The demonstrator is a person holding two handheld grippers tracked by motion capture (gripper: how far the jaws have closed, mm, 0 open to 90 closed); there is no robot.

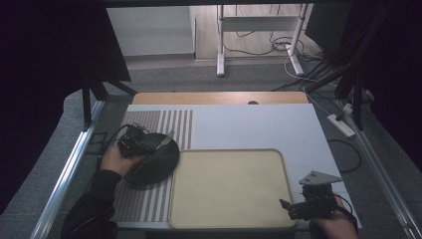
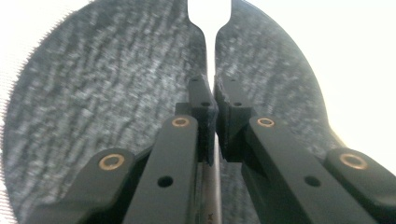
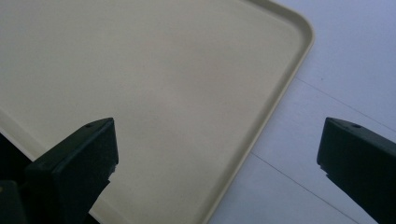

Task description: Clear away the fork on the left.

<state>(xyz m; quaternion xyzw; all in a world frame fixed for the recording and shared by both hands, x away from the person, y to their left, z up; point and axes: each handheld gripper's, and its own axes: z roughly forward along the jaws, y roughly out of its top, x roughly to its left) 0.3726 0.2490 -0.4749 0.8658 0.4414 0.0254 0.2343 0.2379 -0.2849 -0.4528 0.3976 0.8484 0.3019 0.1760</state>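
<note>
1. Left gripper view: the left tool (image 2: 215, 100) has its jaws nearly together, pinched on a thin metal utensil handle (image 2: 212, 186) that runs up between them; the handle widens into a pale flat end (image 2: 209, 14) at the top of the picture.
2. Under those jaws lies a dark round plate (image 2: 107, 116) with a mottled grey surface, and the handle lies across it.
3. High view: the left tool (image 1: 149, 143) sits at the left of the desk, held by the person's left hand (image 1: 117, 160), right over the dark plate (image 1: 154, 167). What kind of utensil it grips cannot be told; only a slim grey tip (image 1: 167, 141) shows over the far side of the plate.
4. The plate rests on a striped mat (image 1: 144, 199) at the left, its right edge just beside the beige tray (image 1: 229, 219).
5. Right gripper view: the right tool (image 3: 217, 154) has its jaws spread wide with nothing between them, above the tray's rounded corner (image 3: 299, 32) and the white desk (image 3: 345, 70).
6. High view: the right tool (image 1: 293, 209) is at the near right corner of the tray, grey three-cornered plate (image 1: 320, 177) on top, well apart from the left tool and the dark plate.
7. The tray lies in the near middle of the white desk (image 1: 259, 124), with no objects on it.
</note>
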